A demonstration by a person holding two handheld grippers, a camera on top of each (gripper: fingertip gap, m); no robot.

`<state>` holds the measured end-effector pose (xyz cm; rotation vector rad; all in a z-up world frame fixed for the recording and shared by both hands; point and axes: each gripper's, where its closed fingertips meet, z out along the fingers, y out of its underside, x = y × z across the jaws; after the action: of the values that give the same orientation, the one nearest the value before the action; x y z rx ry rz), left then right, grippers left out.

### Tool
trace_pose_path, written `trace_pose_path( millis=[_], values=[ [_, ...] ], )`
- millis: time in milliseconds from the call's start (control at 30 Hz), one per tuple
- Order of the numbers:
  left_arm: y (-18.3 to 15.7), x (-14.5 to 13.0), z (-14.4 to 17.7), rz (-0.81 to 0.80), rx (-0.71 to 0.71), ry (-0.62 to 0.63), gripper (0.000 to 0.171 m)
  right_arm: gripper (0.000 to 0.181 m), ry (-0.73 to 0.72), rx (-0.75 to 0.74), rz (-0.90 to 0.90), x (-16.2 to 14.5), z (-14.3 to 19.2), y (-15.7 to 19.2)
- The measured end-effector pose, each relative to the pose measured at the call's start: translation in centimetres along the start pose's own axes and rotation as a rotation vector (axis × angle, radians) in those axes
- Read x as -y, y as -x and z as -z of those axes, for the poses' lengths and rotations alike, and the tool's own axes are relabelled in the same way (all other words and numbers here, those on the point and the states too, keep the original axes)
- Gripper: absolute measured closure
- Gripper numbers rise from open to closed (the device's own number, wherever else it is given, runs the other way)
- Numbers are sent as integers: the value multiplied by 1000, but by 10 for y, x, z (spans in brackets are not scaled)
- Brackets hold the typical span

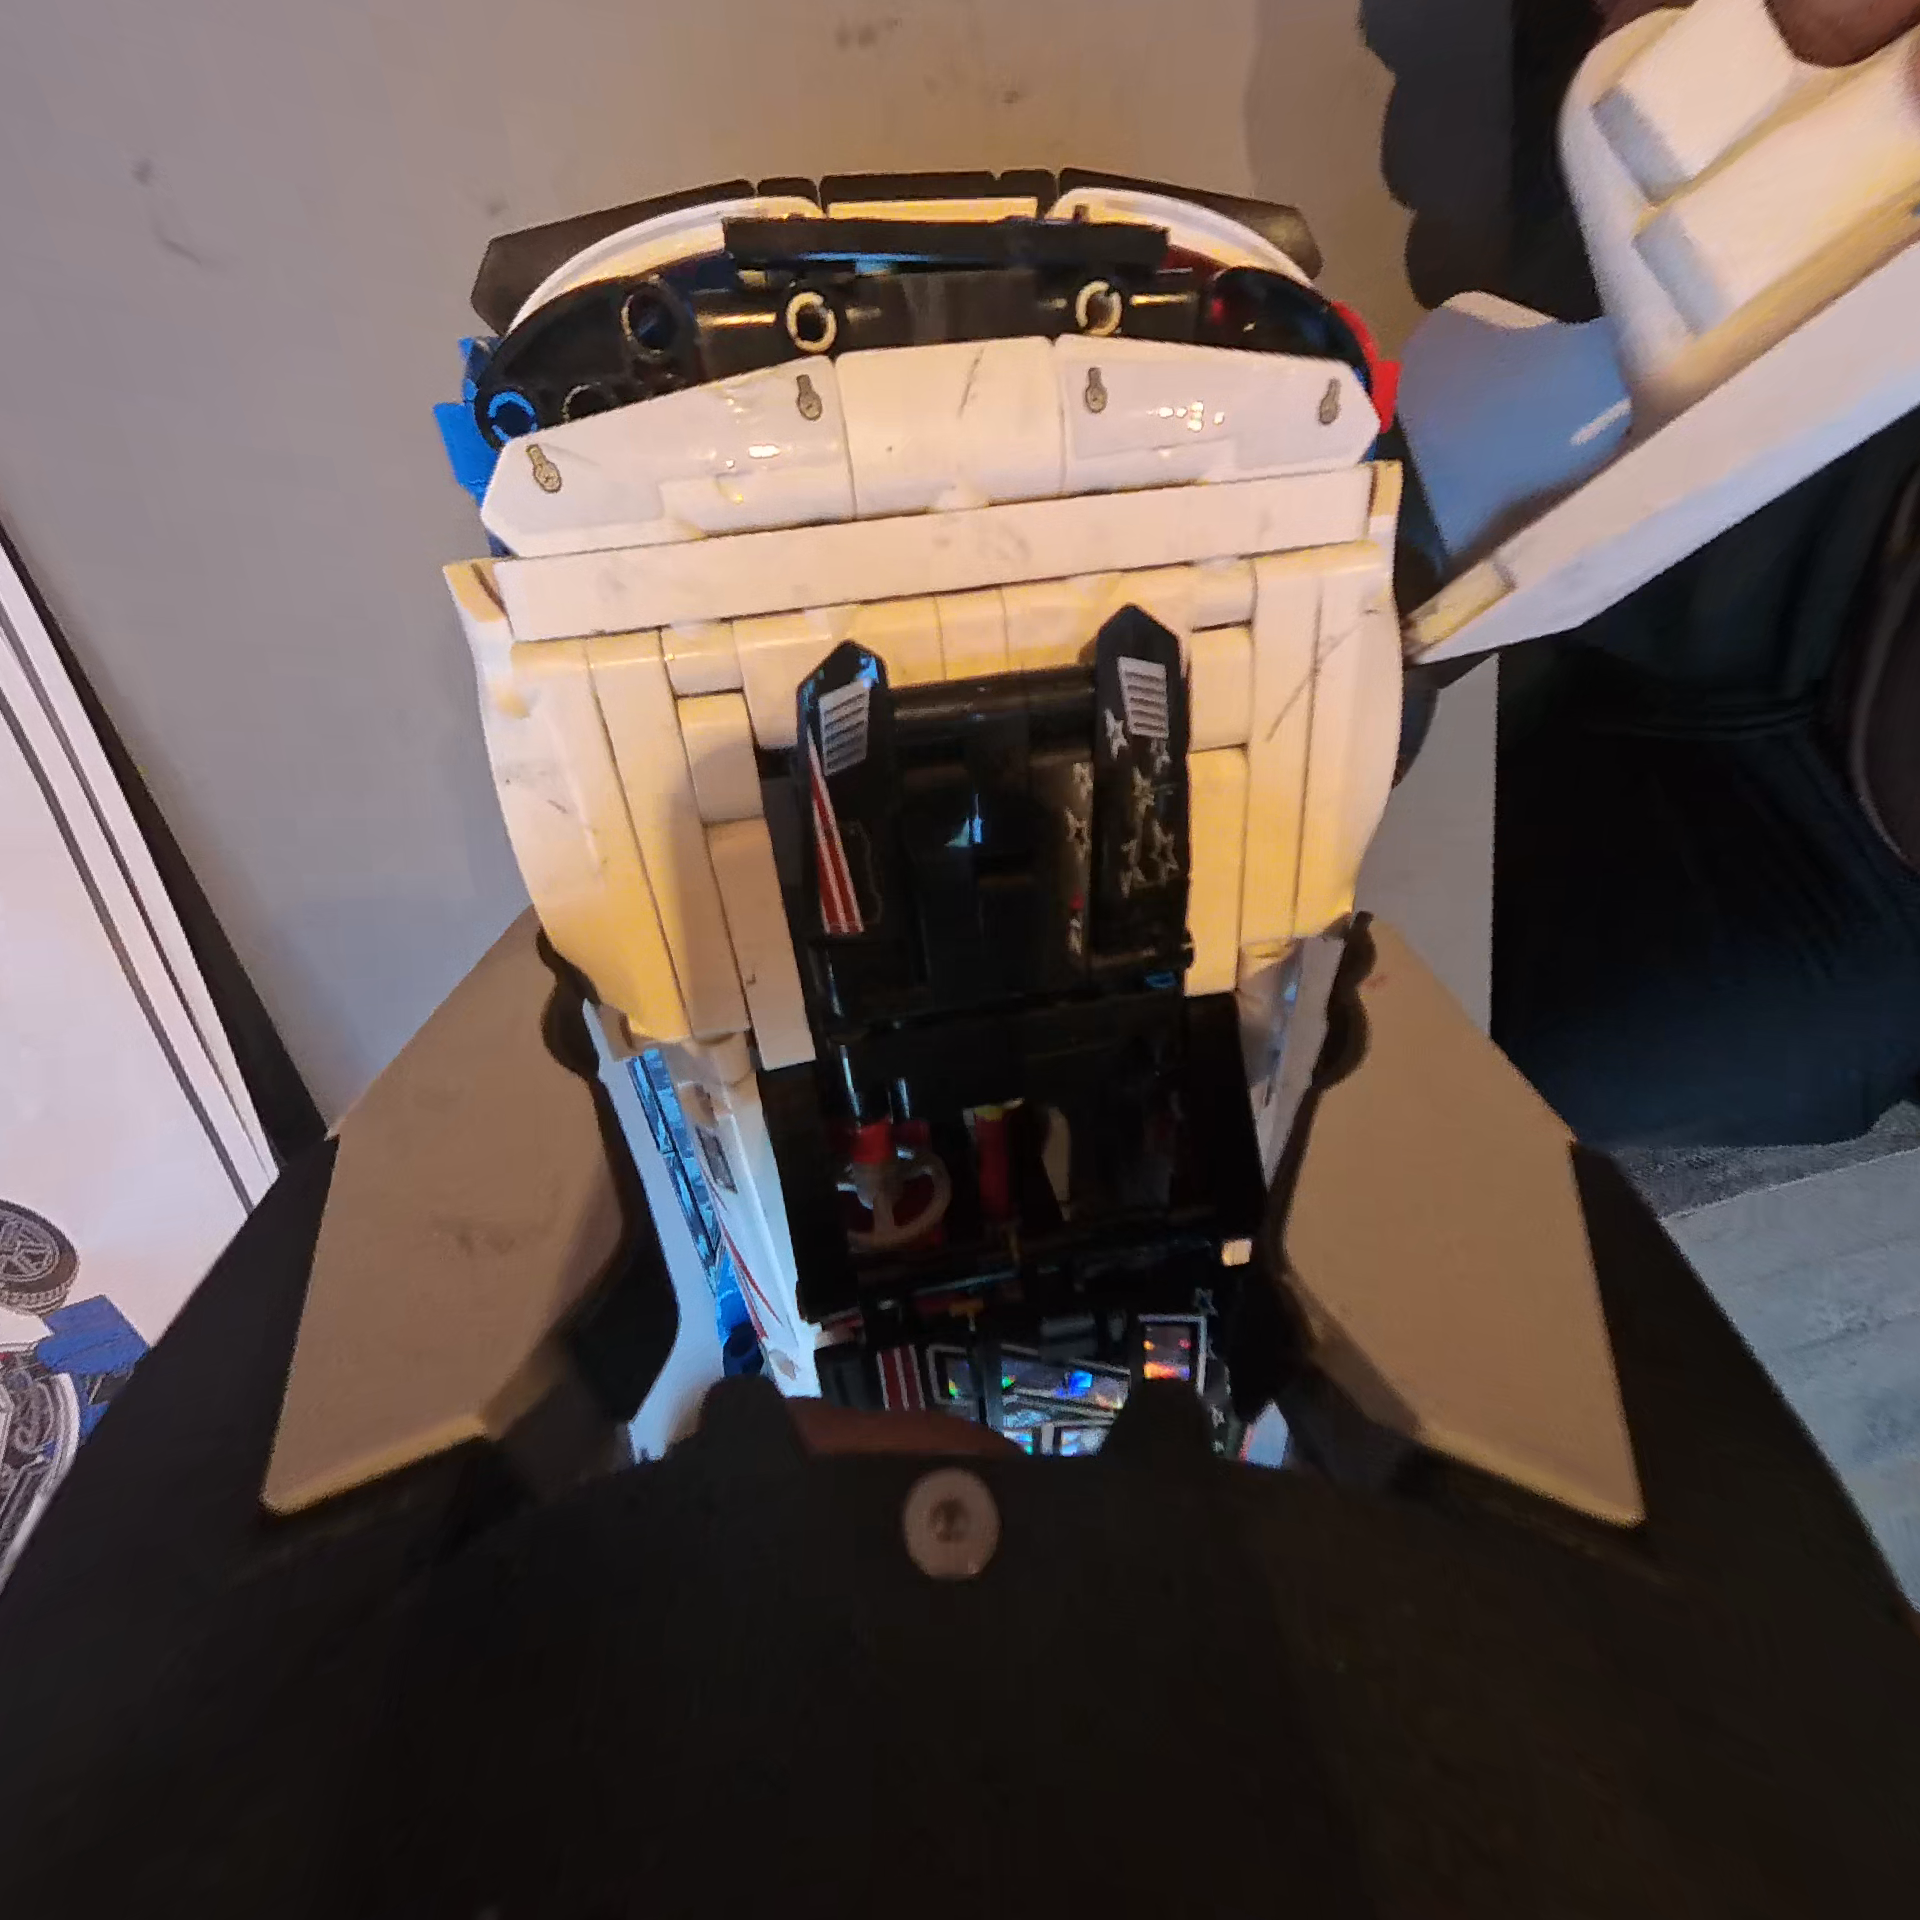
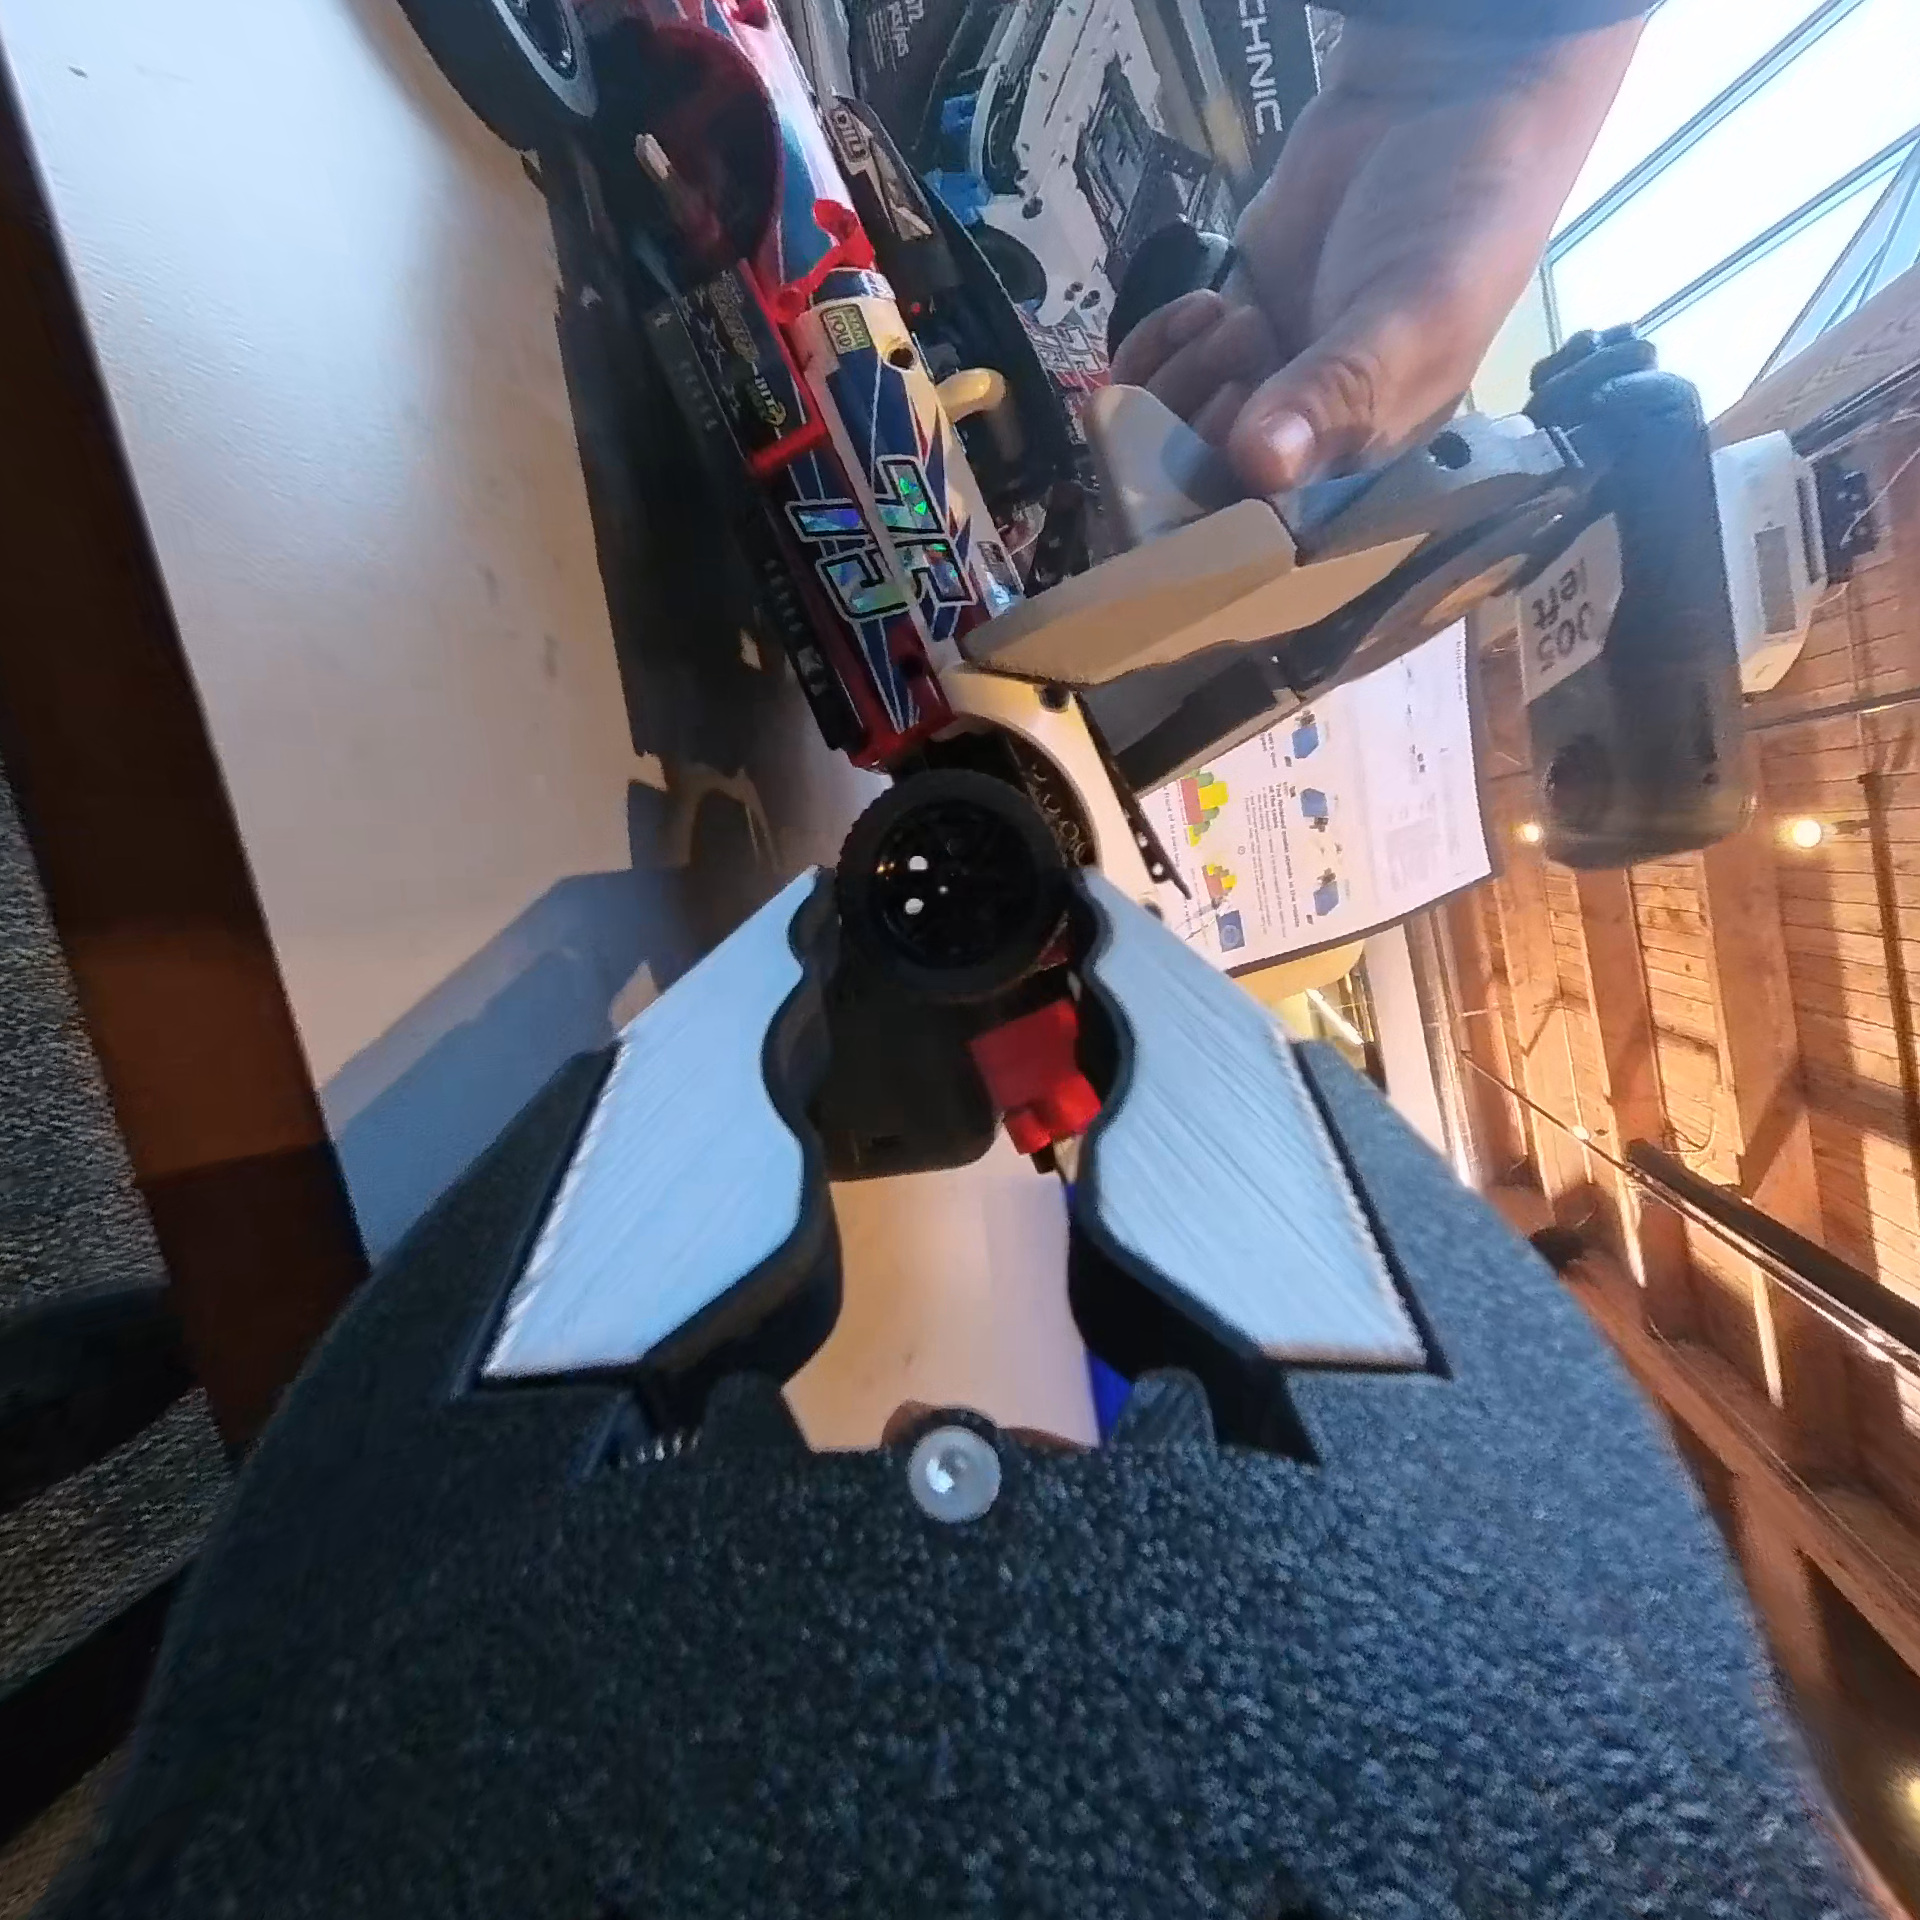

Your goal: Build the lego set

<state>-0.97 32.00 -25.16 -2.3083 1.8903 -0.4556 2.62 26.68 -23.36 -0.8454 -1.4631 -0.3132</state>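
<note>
- Left gripper (image 1: 935, 1039) first, closest in its own wrist view: jaws clamped on the flanks of the lego car (image 1: 935, 644), cockpit and steering wheel (image 1: 899, 1195) right between the fingers, white hood stretching away toward the black nose.
- Further out in that view, upper right: the other white gripper body, coming in at the car's front corner.
- Right gripper (image 2: 951, 997) in its wrist view: fingers either side of the black front wheel (image 2: 940, 899) and the red connector (image 2: 1039, 1081) behind it. Looks closed on that wheel end, though actual pad contact is hard to confirm.
- Beyond the wheel: side panel with shiny number stickers (image 2: 883, 540), then a bare hand (image 2: 1340, 301) wrapped around the left gripper's handle.
- Far back: set box (image 2: 1091, 125) on the white table (image 2: 312, 364), printed instruction sheet (image 2: 1351, 810) off to the right.
- Car held up off the table between both tools, body nearly finished.
- Best guess at the step: seating or checking the front wheel or axle area.
- Next move calls for a steady left hold while pushing straight along the axle, no twisting, or panels could pop off.
</note>
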Motion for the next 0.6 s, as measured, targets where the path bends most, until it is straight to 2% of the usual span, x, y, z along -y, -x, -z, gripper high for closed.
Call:
trace_pose_path(
  millis=[233,600],
  values=[
    [0,-1,-2,16,-18,-12,32,142,11,-38,61,-2,-1,-3],
    [0,0,-4,17,-7,-54,30,142,31,-63,50,-2,-1,-5]
  ],
)
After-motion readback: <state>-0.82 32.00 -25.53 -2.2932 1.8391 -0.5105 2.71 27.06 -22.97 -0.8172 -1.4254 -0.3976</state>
